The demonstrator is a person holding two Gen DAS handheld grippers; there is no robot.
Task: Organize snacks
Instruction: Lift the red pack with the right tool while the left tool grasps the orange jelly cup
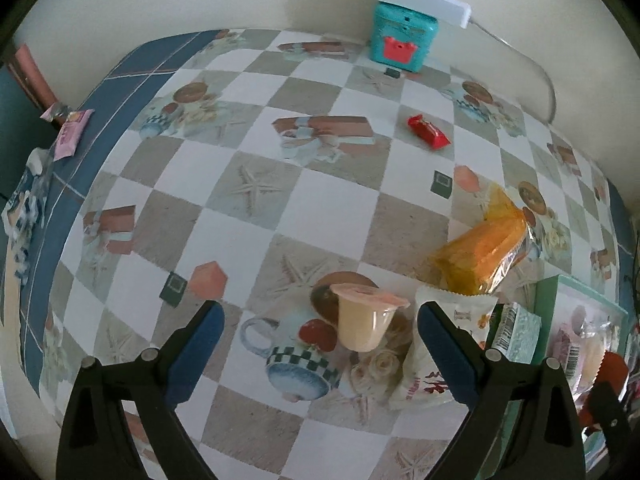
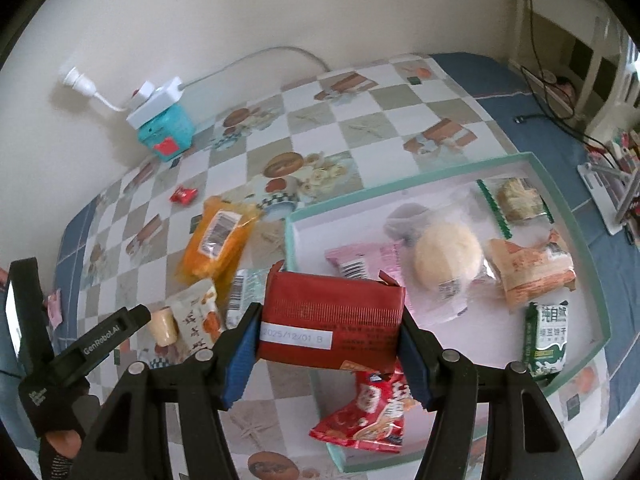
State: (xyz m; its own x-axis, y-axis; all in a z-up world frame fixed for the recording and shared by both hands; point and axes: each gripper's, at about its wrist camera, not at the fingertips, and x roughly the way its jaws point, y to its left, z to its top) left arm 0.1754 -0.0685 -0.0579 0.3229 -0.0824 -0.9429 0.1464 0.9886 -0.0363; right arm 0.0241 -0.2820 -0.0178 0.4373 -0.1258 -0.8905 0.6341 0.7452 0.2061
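Left tongs (image 1: 320,320) gape wide over the counter (image 1: 320,200), jelly cup (image 1: 368,320) standing between the tips but untouched; thin plastic with a foil lid, so I'd take it low on the wall, gently. Right of it lie the white pouch (image 1: 424,368) and orange pack (image 1: 480,256), both soft and crinkly. Right tongs (image 2: 328,340) are clamped on the red packet (image 2: 332,320) by its short ends, over the near-left edge of the tray (image 2: 592,280); light and flat, probably crushable.
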